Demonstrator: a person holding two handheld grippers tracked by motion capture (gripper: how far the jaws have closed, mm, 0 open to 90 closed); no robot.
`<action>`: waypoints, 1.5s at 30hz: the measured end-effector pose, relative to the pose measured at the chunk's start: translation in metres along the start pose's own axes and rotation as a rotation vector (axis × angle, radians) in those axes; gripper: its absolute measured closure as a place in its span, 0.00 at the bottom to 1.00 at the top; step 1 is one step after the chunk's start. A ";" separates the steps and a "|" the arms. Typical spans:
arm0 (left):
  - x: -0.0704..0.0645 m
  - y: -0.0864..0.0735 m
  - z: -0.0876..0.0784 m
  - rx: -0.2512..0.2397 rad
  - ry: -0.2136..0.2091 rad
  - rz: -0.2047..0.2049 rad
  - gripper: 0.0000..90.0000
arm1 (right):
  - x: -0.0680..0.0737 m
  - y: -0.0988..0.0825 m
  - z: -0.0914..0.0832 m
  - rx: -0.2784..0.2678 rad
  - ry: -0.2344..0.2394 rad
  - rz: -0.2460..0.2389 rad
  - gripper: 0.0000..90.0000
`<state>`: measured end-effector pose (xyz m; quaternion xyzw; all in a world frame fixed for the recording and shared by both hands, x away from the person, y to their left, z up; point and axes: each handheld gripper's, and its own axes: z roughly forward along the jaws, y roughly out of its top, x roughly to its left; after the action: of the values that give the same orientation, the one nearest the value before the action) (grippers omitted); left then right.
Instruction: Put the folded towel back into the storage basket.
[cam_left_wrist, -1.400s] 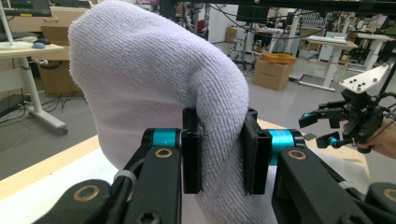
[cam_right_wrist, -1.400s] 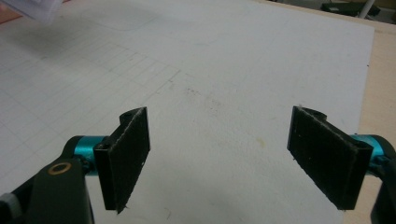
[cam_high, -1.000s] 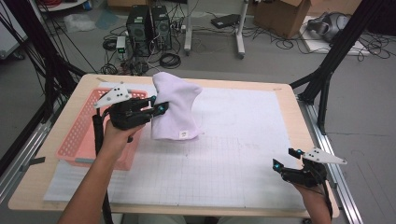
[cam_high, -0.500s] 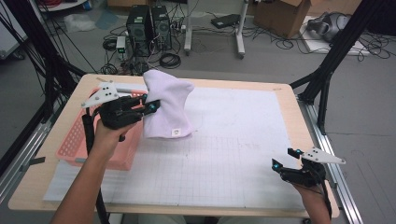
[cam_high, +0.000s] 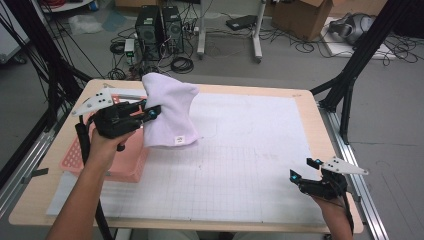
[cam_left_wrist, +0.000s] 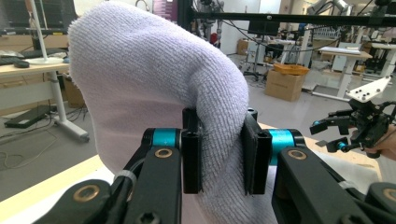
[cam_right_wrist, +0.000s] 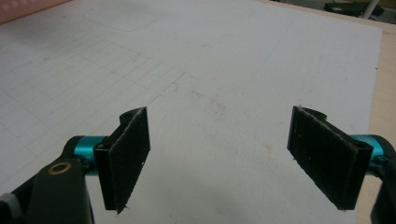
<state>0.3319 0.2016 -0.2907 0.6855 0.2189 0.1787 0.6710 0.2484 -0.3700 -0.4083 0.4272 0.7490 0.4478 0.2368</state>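
Note:
A pale lilac terry towel (cam_high: 169, 111) hangs in the air at the table's left, bunched into a hump with a small label near its lower edge. My left gripper (cam_high: 150, 113) is shut on its edge; in the left gripper view the towel (cam_left_wrist: 154, 93) is pinched between the two black pads (cam_left_wrist: 191, 149). Under that hand sits a pink slatted basket (cam_high: 107, 162). My right gripper (cam_high: 301, 169) rests low at the table's front right corner, open, its pads (cam_right_wrist: 128, 154) wide apart over the bare white gridded mat (cam_right_wrist: 205, 79).
A white gridded mat (cam_high: 240, 160) covers most of the wooden table (cam_high: 310, 107). Black frame legs stand at both sides, and computer towers, cables and a cardboard box lie on the floor behind. The other gripper (cam_left_wrist: 355, 126) shows far off in the left gripper view.
My left gripper has carried the towel leftward and slightly up, over toward the pink basket. The right gripper has stayed where it was.

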 end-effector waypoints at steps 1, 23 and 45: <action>0.001 0.000 -0.002 -0.003 0.002 -0.002 0.81 | 0.000 0.000 0.000 -0.002 0.001 -0.003 0.22; 0.024 0.013 -0.064 -0.052 0.035 0.004 0.81 | 0.003 0.003 0.003 0.001 0.002 -0.011 0.22; 0.055 0.011 -0.119 -0.028 0.066 -0.012 0.81 | 0.008 0.008 0.006 0.005 0.010 -0.025 0.22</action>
<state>0.3148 0.3317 -0.2786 0.6685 0.2424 0.2003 0.6739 0.2523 -0.3587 -0.4043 0.4162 0.7565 0.4452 0.2373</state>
